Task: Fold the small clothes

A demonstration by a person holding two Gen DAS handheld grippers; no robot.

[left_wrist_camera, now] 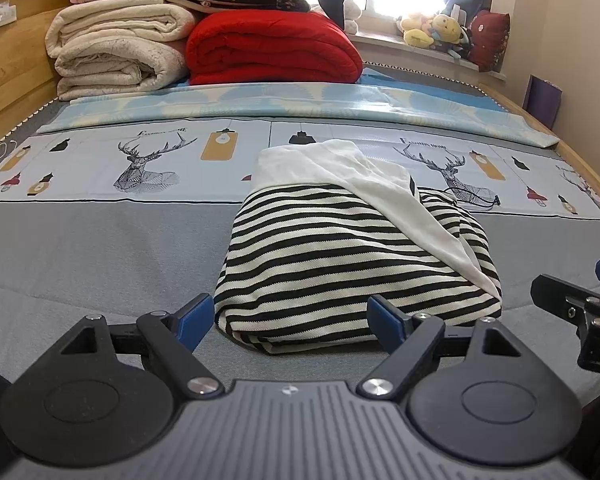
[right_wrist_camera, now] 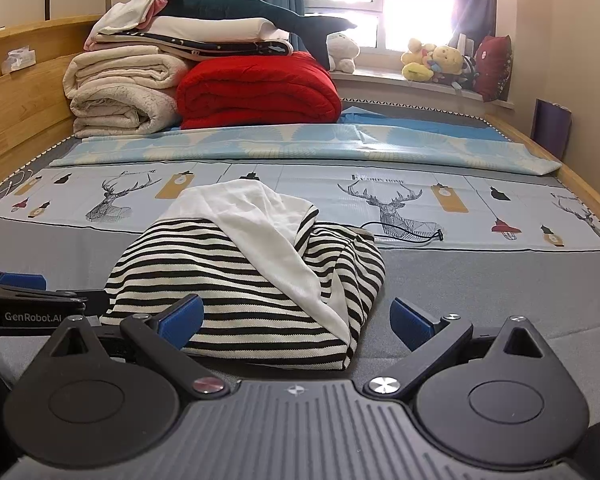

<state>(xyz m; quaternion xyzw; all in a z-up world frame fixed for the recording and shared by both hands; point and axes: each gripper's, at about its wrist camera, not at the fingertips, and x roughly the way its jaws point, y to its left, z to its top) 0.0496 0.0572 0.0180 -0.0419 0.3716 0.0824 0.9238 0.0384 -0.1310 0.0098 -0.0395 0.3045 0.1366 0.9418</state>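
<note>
Left hand-held gripper [left_wrist_camera: 290, 318], right hand-held gripper [right_wrist_camera: 296, 320]: both spread wide, empty, at striped garment [left_wrist_camera: 340, 256] near hem. Corners are best pinched evenly before folding.

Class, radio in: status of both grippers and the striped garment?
Left gripper open, empty. Right gripper open, empty. Striped garment folded on bed, untouched. Nothing in the way.

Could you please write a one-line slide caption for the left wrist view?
Open left gripper faces a folded striped garment on the grey bed cover, jaws spread and empty.
</note>
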